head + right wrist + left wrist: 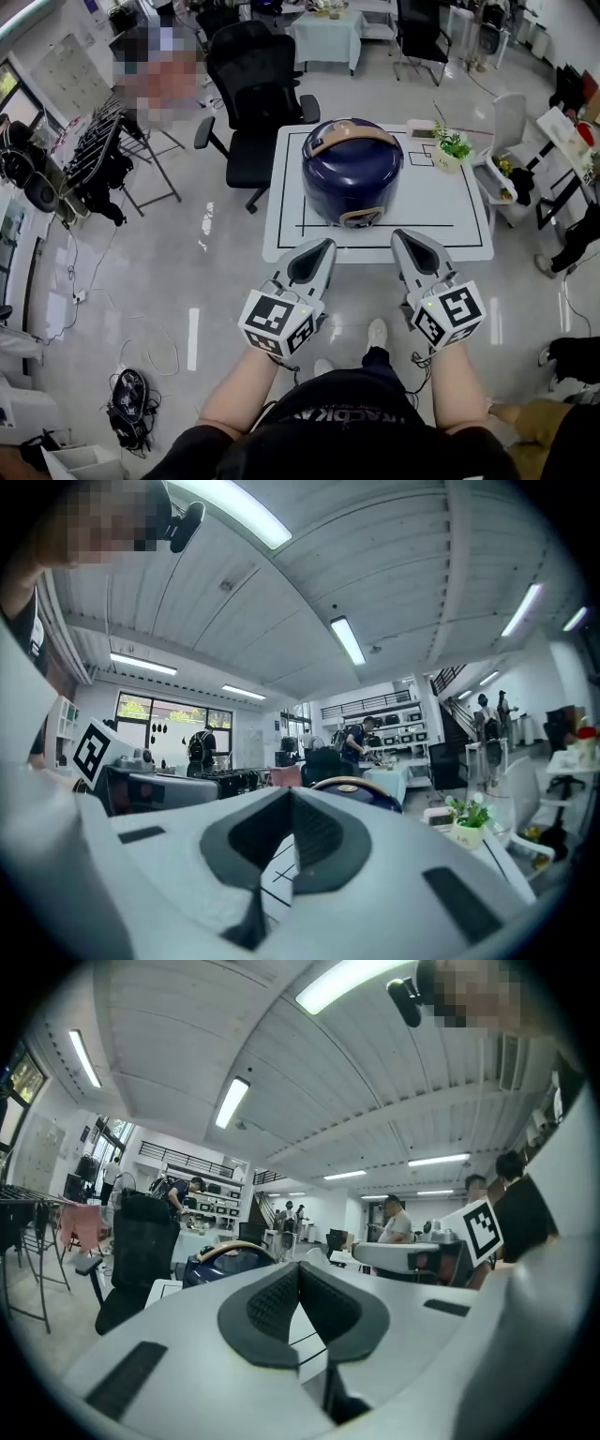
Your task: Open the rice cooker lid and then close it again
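on the white square bench (pixel 431 202) marked with black lines, the dark blue round rice cooker (pixel 352 178) sits with its lid down and a tan latch button (pixel 361 217) facing the person. the grey left claw (pixel 322 248) and right claw (pixel 403 239) hover level near the bench edge, each with its jaws pressed together and empty. to open cleanly, i judge one closed tip should press the latch squarely while the other steadies the body, so the cooker does not slide.
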A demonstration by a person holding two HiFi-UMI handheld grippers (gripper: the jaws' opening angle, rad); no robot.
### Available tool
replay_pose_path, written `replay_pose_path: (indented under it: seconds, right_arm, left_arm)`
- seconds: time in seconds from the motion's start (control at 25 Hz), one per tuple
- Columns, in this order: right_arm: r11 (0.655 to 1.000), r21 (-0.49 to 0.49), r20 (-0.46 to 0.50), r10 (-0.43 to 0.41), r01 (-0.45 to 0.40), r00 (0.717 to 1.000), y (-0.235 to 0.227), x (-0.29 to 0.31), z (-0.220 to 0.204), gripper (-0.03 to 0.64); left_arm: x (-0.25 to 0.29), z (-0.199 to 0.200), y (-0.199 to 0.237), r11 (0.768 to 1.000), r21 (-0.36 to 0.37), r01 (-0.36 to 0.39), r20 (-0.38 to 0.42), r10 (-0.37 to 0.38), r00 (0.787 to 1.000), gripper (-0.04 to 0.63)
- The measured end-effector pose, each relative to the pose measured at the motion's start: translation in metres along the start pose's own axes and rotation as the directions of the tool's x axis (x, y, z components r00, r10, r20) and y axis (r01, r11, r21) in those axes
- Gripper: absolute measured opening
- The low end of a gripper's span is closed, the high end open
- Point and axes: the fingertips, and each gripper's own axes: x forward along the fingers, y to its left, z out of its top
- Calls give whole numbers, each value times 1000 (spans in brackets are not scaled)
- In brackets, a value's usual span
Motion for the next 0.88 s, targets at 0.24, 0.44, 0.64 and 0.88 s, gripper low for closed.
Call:
replay_pose_path:
  seconds: [0.24,0.44,0.64,0.88]
  right_arm:
    - [998,-11,-9,-61,61,998,7,-24,-6,2]
    - [998,-14,-11,-66,65,998,15,-31,-7,2]
    - [998,-12,-8,-55,55,998,23,-34,-4,2]
    - [999,-16,-4,-45,45,999,30,-30,-3,2]
  left_arm:
    - [-15,-4,-9,999,-10,32,6,-32,999,3]
    - [-25,-5,-15,999,-5,39,4,-39,999,3]
    - [-33,-1,-19,999,3,35,10,-35,999,3]
    - [-41,3,-15,1000,9,28,19,-28,999,3]
